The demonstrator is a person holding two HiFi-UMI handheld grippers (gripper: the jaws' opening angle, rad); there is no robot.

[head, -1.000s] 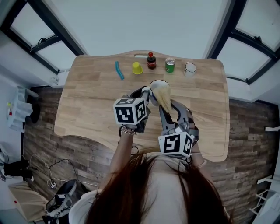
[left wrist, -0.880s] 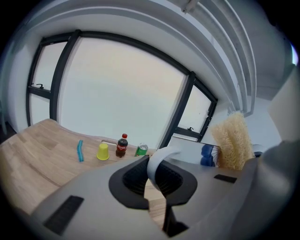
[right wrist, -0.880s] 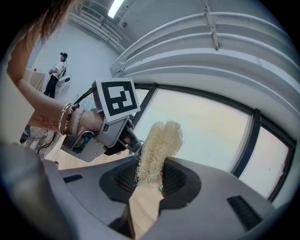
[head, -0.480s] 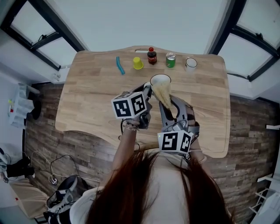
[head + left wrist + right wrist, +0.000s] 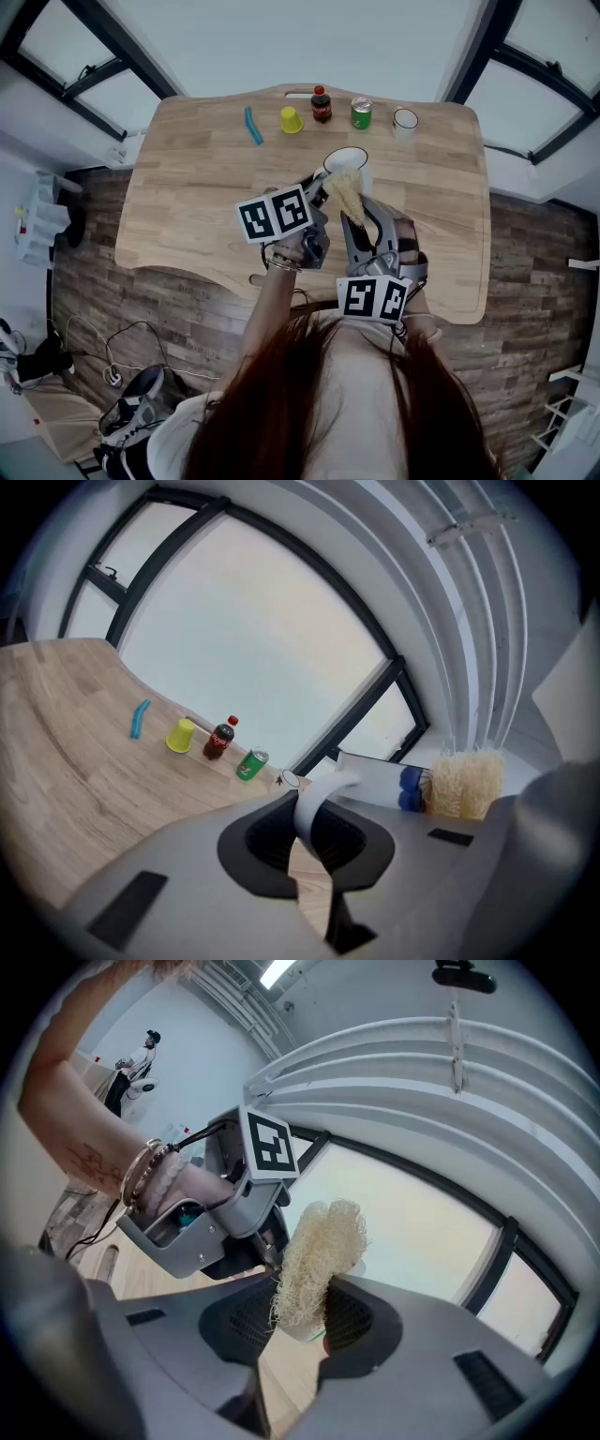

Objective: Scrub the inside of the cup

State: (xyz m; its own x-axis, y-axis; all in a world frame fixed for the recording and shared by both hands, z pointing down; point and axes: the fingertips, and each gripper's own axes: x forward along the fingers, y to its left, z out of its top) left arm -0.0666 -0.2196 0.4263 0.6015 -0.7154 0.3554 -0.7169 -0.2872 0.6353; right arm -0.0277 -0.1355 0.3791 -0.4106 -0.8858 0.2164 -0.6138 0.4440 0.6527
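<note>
Wooden table below. White cup is held above it, the left gripper clamped on its handle, mouth tilted toward the right gripper. That gripper grips a straw-coloured scrubber at the rim. Judgement: brace the cup, push the scrubber fully in, twist against the wall

Along the far edge of the table a row is set, from left to right: a curved stick, a small cup, a bottle, a can and a mug. Before that row, over the table's middle, the held cup is gripped by its handle in the left gripper, which is found just left of the right gripper. The scrubber, clamped in the right gripper, is placed at the held cup's mouth, on its near side.
</note>
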